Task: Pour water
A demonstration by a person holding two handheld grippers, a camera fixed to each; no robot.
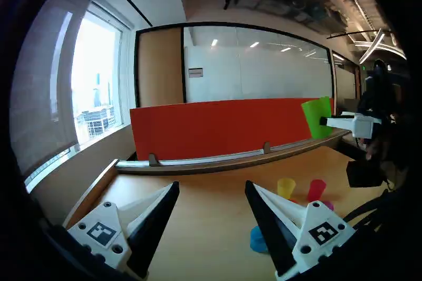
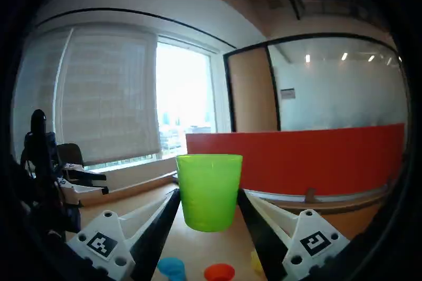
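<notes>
Right gripper [image 2: 209,192] clamps the green cup [image 2: 209,199] upright, raised above the desk [image 2: 195,244].
Left gripper [image 1: 211,185] hangs open and empty over the desk, where 3 small cups stand: blue cup [image 1: 257,240], yellow cup [image 1: 286,187], pink cup [image 1: 316,189].

My left gripper [image 1: 211,183], my right gripper [image 2: 209,192]: white bodies, black fingers, black-and-white square markers [image 1: 101,232]. Green cup [image 2: 209,199] plain lime. Desk [image 1: 211,228] tan wood. Divider [image 1: 221,128] solid red-orange. Yellow cup [image 1: 286,187], pink cup [image 1: 316,190], blue cup [image 1: 257,240] unpatterned.
</notes>
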